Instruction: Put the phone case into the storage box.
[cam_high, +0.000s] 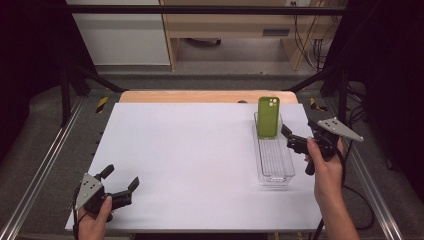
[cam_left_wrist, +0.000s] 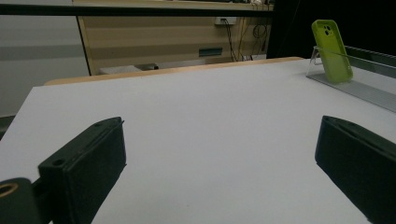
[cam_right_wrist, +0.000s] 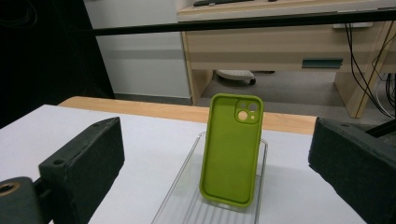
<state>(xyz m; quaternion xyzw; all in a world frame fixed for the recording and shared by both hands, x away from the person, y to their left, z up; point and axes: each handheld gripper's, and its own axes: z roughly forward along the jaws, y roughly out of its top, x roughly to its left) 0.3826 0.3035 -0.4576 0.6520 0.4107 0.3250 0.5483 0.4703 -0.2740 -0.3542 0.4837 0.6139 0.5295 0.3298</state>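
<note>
A green phone case (cam_high: 268, 116) stands upright, leaning against the far end of a clear plastic tray (cam_high: 274, 172) on the right side of the white table (cam_high: 190, 160). My right gripper (cam_high: 290, 137) hovers open just right of the tray, its jaws pointing at the case and apart from it. In the right gripper view the case (cam_right_wrist: 231, 149) stands in the tray (cam_right_wrist: 184, 191), between and beyond the open jaws, camera cutout at top. My left gripper (cam_high: 120, 177) rests open and empty near the table's front left corner. In the left gripper view the case (cam_left_wrist: 331, 51) is far off at upper right.
A wooden strip (cam_high: 207, 96) edges the table's far side, with desks and cables (cam_high: 312, 45) beyond. Metal frame rails (cam_high: 45, 165) run along both sides. Bare white tabletop lies between the two grippers.
</note>
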